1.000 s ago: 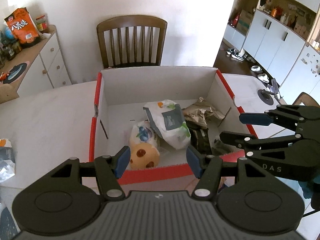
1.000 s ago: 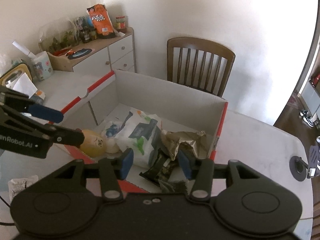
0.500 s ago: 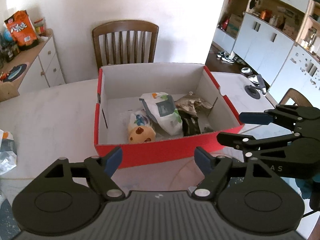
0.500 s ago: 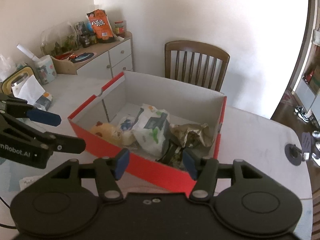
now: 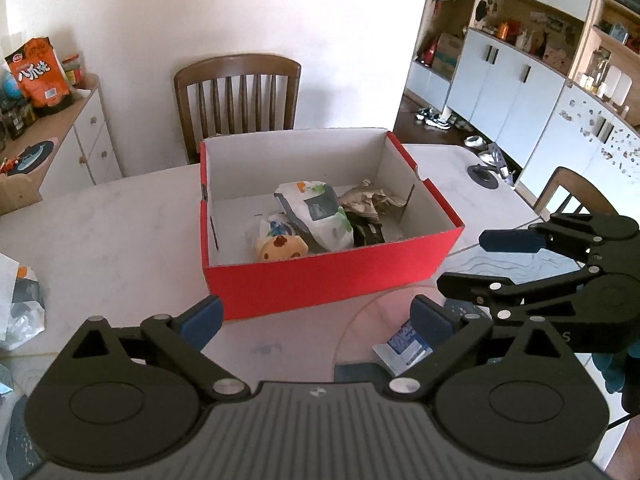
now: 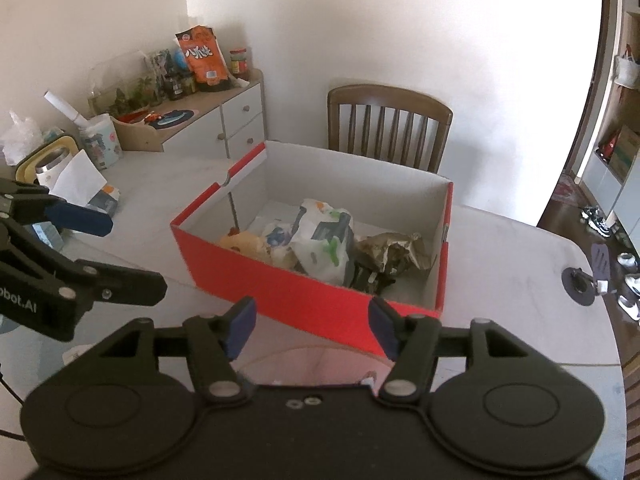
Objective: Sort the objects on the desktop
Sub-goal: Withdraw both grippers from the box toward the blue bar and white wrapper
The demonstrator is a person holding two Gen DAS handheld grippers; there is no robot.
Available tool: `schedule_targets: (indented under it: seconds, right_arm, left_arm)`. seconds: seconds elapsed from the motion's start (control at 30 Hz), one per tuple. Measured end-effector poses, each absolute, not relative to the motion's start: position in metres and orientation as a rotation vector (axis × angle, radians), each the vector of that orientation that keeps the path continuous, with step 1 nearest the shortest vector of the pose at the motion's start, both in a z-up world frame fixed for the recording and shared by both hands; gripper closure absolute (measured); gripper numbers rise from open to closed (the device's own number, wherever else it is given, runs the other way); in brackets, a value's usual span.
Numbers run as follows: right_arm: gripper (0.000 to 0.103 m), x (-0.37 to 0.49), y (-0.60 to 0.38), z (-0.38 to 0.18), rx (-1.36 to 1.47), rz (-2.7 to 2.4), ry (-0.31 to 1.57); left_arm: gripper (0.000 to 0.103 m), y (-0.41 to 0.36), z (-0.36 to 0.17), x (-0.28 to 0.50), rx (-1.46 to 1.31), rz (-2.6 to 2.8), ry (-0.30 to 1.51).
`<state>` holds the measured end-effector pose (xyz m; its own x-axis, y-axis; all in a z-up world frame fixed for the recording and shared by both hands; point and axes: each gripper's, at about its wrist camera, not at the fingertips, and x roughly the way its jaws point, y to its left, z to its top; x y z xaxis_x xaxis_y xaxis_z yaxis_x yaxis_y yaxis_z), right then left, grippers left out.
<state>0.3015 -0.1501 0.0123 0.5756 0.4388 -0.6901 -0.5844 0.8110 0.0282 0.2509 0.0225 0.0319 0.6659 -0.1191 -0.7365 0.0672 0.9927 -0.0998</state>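
Box (image 5: 332, 280): on the table (image 5: 100, 240), before the chair (image 5: 238, 92); open at the top
In the box: round bun packet (image 5: 282, 248) nearest the front wall; printed pouch (image 5: 316, 216) just behind and right of it; crumpled wrapper (image 5: 370, 202) further right; dark packet (image 5: 368, 234) before the wrapper
Sideboard (image 5: 86, 136): left of the chair, behind the table; snack bag (image 5: 40, 72) upright on it
Wall cupboards (image 5: 520, 84): far right
Small flat packet (image 5: 404, 346): on the table before the box, right of centre
Left table edge: crumpled bag (image 5: 18, 304)

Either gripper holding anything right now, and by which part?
Nothing held: left gripper and right gripper have just been opening, jaws empty, short of the red box.
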Motion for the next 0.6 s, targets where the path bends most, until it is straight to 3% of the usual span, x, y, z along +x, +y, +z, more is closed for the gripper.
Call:
schedule_targets:
  seconds: [0.6]
  right_arm:
    - [0.038,0.278,-0.158,-0.009,-0.197,0.544,0.776]
  left_arm:
    - [0.002,0.071,0.019,0.204,-0.068,-0.076,0.830]
